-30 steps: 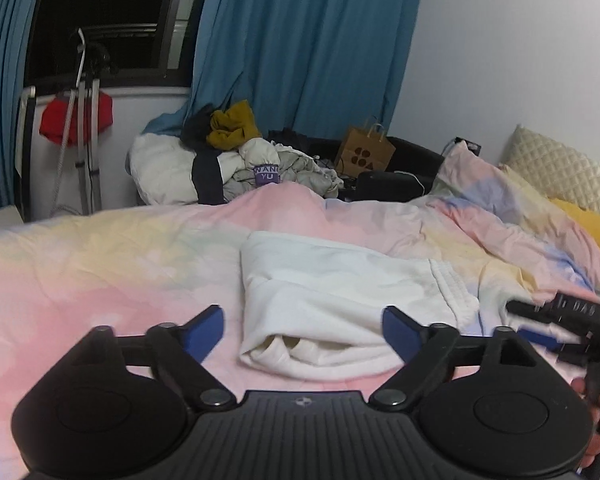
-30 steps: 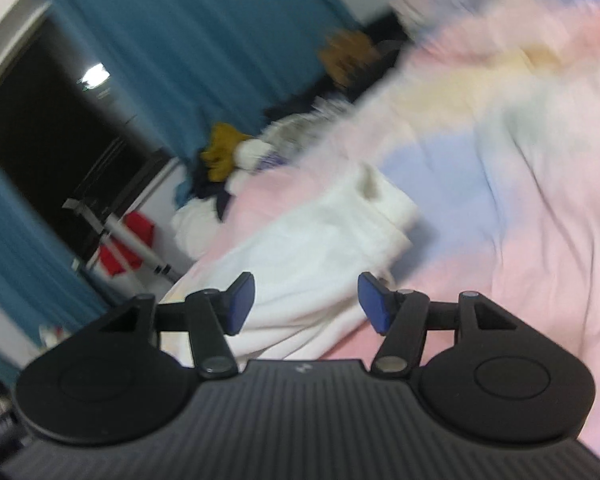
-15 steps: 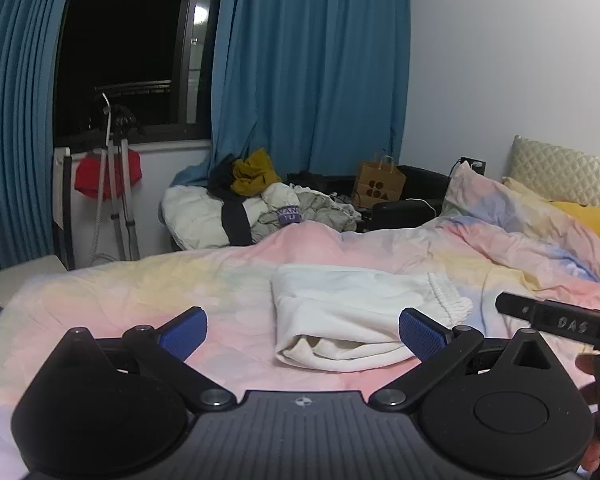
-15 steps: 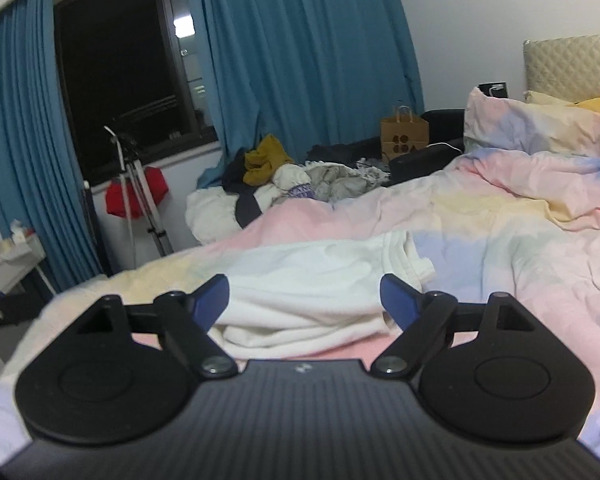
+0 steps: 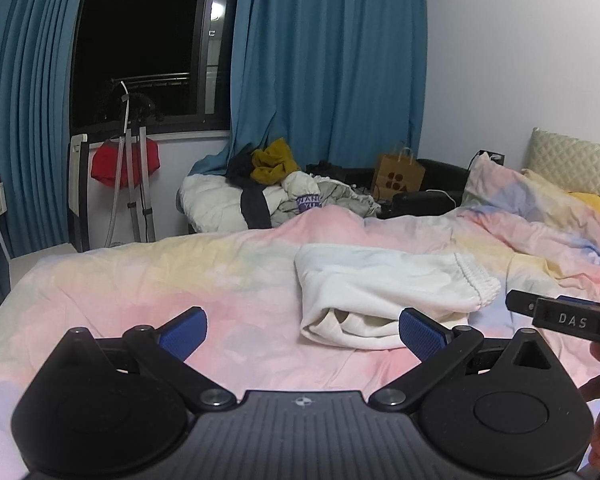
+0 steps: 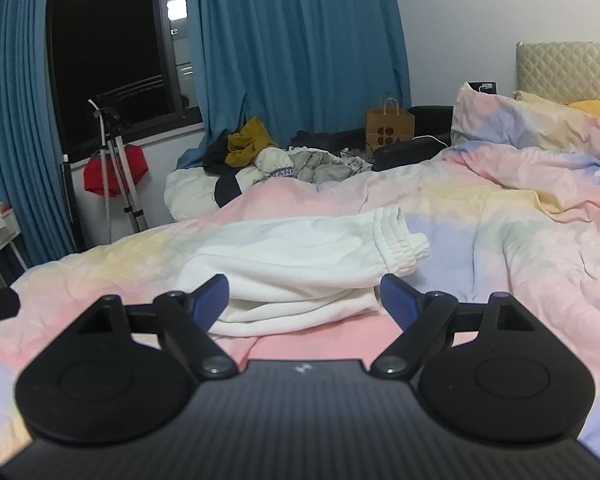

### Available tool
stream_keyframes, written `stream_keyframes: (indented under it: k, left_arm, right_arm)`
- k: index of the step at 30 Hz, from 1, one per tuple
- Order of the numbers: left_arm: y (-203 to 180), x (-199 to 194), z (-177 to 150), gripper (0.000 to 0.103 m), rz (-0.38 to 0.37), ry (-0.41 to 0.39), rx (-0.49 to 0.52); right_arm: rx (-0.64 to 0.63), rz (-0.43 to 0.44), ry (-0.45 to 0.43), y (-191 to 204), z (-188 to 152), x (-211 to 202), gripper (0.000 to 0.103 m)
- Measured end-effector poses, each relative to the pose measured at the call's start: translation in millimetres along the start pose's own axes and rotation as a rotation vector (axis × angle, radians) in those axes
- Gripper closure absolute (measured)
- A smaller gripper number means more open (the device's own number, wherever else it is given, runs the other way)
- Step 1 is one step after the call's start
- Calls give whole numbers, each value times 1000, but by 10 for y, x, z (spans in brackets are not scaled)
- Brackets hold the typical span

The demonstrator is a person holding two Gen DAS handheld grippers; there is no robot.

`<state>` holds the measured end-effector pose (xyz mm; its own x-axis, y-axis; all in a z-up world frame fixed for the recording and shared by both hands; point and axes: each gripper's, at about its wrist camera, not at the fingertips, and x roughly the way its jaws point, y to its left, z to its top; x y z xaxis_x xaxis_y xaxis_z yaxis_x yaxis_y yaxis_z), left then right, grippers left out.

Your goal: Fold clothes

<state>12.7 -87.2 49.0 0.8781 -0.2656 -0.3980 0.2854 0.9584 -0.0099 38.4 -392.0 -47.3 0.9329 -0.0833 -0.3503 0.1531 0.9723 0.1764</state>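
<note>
A folded white garment (image 5: 384,292) lies on a pastel tie-dye bedspread (image 5: 148,280) in a bedroom at night, its ribbed cuff or waistband end turned toward the pillows and its rolled edge facing the cameras. The left gripper (image 5: 302,332) hangs above the bedspread just short of the garment, its blue-padded fingers spread wide with nothing between them; only bare sheet shows in the gap, and the garment sits ahead and toward its right finger. The right gripper (image 6: 304,300) is likewise wide apart and empty-handed, its jaws having just been opening, with the garment's near edge lying beyond and between the blue pads (image 6: 396,300) but untouched by them. At the right edge of the left wrist view, part of the other tool, lettered "DAS" (image 5: 572,320), and a person's fingers (image 5: 598,444) are visible. Behind the bed, a heap of unfolded clothes (image 5: 276,196) is piled below blue curtains (image 5: 328,60) and a dark window (image 5: 140,40), beside a brown paper bag (image 5: 398,176) on the floor.
</note>
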Motion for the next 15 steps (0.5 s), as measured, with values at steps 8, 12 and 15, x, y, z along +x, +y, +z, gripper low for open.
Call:
stream_keyframes:
  k: [8,12,15]
  left_arm:
    - [-6,92,-8,0,4,5,-7]
    - [-21,107,-7,0,0,13,-6]
    - [-42,112,-10,0,3,11,4]
  right_arm:
    - [7,2,17,-20,-24,2,19]
    - [6,6,18,-21,-30,-16,19]
    - [8,7,25,-33,-35,-5,19]
